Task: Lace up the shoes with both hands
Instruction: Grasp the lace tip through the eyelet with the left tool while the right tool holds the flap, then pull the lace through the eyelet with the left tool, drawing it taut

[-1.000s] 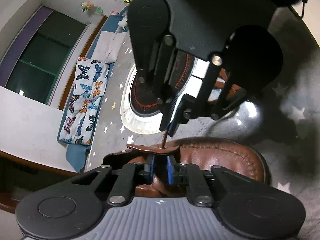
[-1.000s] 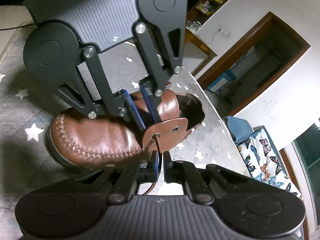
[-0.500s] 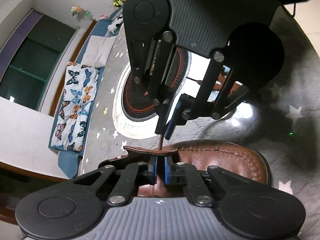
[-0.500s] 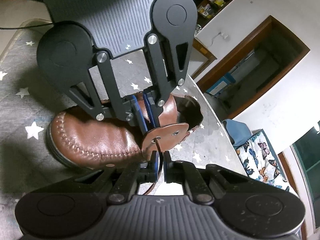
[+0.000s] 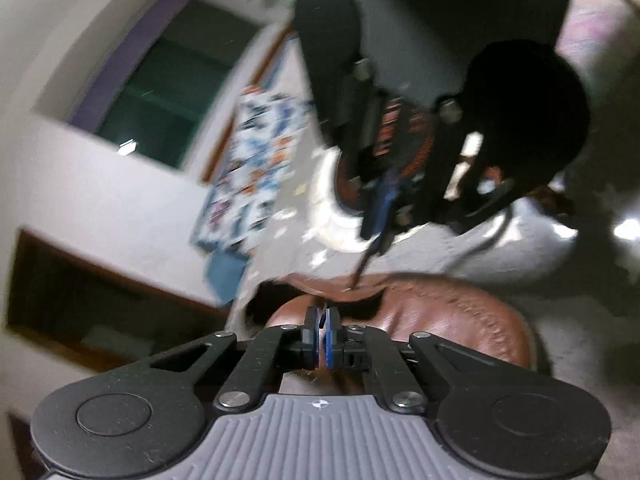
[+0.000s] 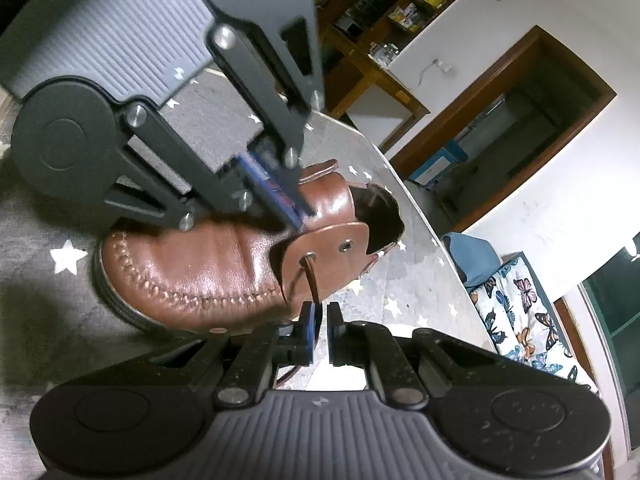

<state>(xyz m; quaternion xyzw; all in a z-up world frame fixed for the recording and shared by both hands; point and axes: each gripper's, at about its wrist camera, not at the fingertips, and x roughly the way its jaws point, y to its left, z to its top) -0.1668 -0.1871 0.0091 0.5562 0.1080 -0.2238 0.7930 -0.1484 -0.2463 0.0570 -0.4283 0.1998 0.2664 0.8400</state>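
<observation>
Lacing, threading step. The brown shoe (image 6: 192, 272) lies on its side on the star-patterned rug (image 6: 48, 320). The right gripper (image 6: 320, 316) has its fingers closed on the lace (image 6: 310, 276) just outside the eyelet (image 6: 309, 256) of the flap. The left gripper (image 5: 323, 334), fingers closed with nothing clearly between them, hovers over the tongue. Next, the lace probably needs drawing through toward the free second eyelet (image 6: 345, 245).

The shoe (image 6: 192, 276) in front of me is glossy brown leather with a matching brown lace (image 6: 313, 280). It sits on a grey rug (image 6: 48, 320) dotted with white stars. My black grippers have blue pads (image 6: 308, 326), and the bedspread (image 6: 516, 316) is white with blue and orange butterflies.
</observation>
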